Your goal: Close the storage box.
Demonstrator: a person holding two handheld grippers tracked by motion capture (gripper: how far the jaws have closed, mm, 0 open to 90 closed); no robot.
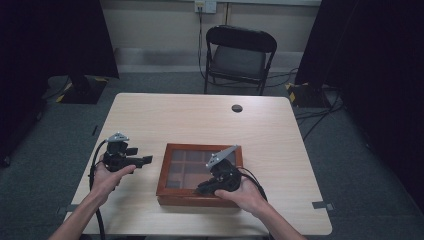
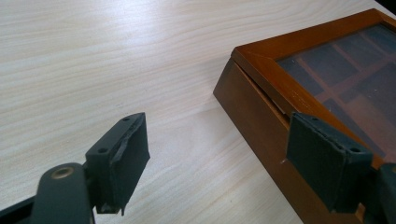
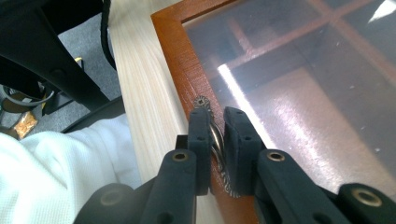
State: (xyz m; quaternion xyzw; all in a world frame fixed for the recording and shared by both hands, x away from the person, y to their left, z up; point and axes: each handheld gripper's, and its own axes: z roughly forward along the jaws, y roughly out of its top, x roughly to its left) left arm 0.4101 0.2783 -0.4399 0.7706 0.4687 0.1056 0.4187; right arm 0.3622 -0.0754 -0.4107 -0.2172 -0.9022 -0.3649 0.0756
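Handle (image 3: 215,140) of box (image 1: 172,196) pinched in right tool (image 3: 217,135).

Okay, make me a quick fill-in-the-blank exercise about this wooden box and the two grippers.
1. The right gripper is shut on the box's small metal ____.
2. The wooden box has a ____ lid with dividers visible beneath.
3. The left gripper is ____, with nothing between its jaws.
4. Behind the table stands a black folding ____.

Missing words: handle; glass; open; chair
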